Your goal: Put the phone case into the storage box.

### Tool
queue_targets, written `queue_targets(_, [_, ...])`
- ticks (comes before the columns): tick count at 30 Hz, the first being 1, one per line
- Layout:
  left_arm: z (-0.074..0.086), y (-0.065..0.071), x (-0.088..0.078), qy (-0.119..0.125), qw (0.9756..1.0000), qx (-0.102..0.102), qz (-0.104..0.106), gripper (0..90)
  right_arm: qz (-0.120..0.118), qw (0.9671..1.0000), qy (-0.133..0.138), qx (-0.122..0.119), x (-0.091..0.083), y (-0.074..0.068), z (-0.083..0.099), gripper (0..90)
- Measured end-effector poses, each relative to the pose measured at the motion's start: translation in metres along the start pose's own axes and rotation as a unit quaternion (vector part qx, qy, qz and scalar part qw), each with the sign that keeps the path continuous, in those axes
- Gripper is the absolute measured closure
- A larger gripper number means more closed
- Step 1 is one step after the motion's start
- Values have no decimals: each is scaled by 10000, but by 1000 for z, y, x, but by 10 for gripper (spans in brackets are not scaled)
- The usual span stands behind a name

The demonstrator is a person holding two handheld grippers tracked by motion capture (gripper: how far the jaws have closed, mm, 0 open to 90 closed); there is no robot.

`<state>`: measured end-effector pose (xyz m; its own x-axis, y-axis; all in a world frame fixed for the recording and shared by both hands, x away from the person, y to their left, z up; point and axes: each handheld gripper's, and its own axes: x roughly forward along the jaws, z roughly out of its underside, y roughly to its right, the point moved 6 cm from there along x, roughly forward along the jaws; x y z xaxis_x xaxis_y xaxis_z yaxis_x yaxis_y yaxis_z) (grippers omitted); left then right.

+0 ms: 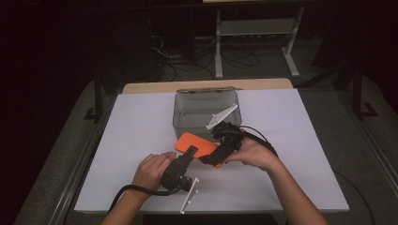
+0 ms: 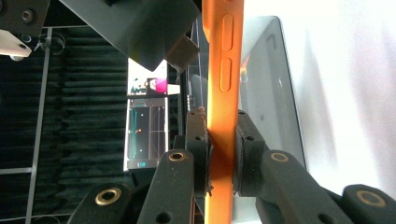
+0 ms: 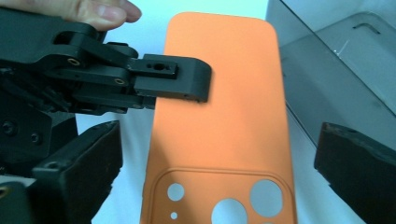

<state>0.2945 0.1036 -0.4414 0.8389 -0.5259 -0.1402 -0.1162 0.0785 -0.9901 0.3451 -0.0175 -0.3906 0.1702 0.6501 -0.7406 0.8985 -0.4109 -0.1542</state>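
Note:
An orange phone case hangs just above the white table sheet, in front of the grey bin. My left gripper is shut on its long edge; in the left gripper view the pads pinch the case from both sides. In the right gripper view the case shows its back with camera holes, and the left gripper clamps its left edge. My right gripper is open; its jaws stand wide on either side of the case's camera end without touching it.
A translucent grey bin stands mid-table just behind the case, seen close at the right. The white sheet has free room left and right. A thumb rests on the left gripper. Dark floor and cables lie beyond.

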Motion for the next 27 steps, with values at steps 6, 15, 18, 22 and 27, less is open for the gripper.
queue_targets(6, [2,0,-1,-23,10000,-42,26,798,46,10000,53,-23,-3,1,1,0])
queue_targets(15, [4,0,-1,-55,10000,-63,26,798,248,9994,230,-109,-13,6,10,0])
queue_targets(18, [5,0,-2,-69,9999,-69,60,797,308,9991,275,-38,-18,7,16,0])
queue_targets(22, [6,0,-2,-93,9999,-86,88,797,399,9983,420,16,-26,11,23,0])
queue_targets(27, [7,1,-2,-100,9999,-71,113,797,510,9973,532,50,-33,16,35,0])
